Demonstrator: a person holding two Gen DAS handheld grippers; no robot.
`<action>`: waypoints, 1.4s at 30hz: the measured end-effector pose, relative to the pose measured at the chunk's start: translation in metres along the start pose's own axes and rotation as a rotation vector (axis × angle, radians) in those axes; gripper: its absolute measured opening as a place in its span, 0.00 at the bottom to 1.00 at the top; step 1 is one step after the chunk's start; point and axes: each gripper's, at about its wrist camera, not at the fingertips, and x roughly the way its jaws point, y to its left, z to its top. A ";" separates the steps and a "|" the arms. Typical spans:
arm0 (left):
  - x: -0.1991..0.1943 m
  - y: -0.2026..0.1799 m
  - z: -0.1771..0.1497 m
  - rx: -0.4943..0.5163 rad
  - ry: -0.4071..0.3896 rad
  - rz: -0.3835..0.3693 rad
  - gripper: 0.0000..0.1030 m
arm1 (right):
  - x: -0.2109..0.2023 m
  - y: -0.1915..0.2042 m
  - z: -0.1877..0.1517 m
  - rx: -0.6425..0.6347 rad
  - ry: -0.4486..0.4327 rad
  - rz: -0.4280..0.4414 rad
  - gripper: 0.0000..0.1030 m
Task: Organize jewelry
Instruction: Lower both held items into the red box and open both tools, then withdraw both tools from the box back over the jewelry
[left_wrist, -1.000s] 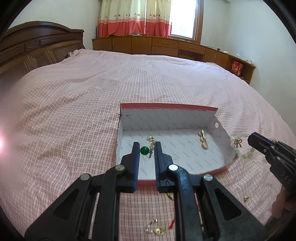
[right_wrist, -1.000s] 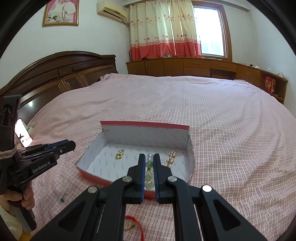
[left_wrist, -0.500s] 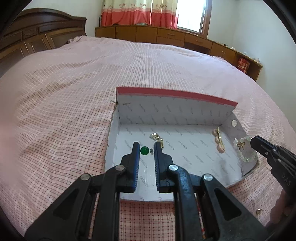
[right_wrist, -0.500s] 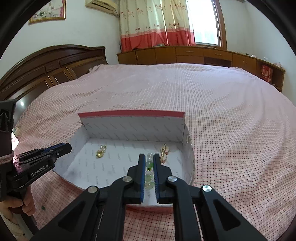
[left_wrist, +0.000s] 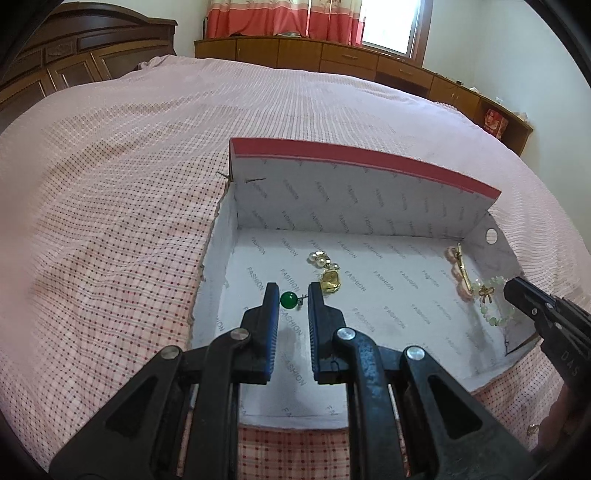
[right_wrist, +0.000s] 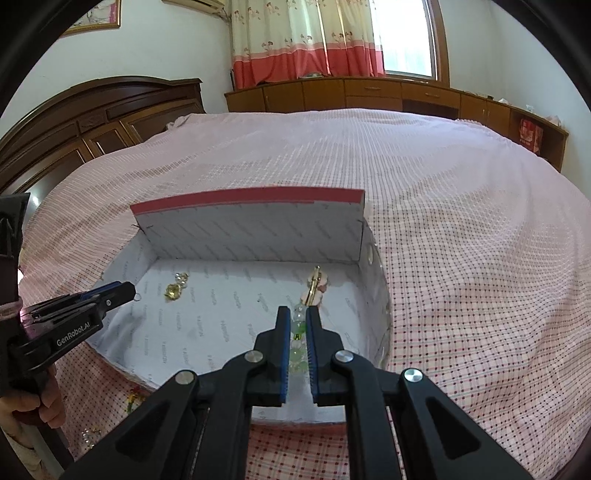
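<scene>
Both grippers hold jewelry over the box on the bed.
A pink checked bed (left_wrist: 110, 221) carries an open white box (left_wrist: 369, 206) with a red rim. Over its near left floor, the left gripper (left_wrist: 290, 299) has its fingers clenched on a green bead stud (left_wrist: 288, 300). Over its near right, the right gripper (right_wrist: 297, 325) grasps a pale bead bracelet (right_wrist: 297, 352). A gold earring (left_wrist: 330, 281) and a pink clip (left_wrist: 460, 271) lie inside.

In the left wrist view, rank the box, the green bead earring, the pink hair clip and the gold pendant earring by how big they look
1. Box
2. Pink hair clip
3. Gold pendant earring, close to the clip in length, so unsure
4. Green bead earring, smallest although nearest the camera
</scene>
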 end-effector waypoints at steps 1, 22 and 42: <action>0.002 0.000 0.000 -0.001 0.004 0.001 0.06 | 0.002 -0.001 -0.001 0.002 0.005 -0.001 0.09; 0.007 -0.013 -0.002 0.020 0.028 0.020 0.20 | -0.003 -0.002 0.000 0.034 0.013 0.020 0.33; -0.062 -0.005 -0.011 0.029 -0.023 0.008 0.25 | -0.068 0.003 -0.003 0.030 -0.063 0.045 0.34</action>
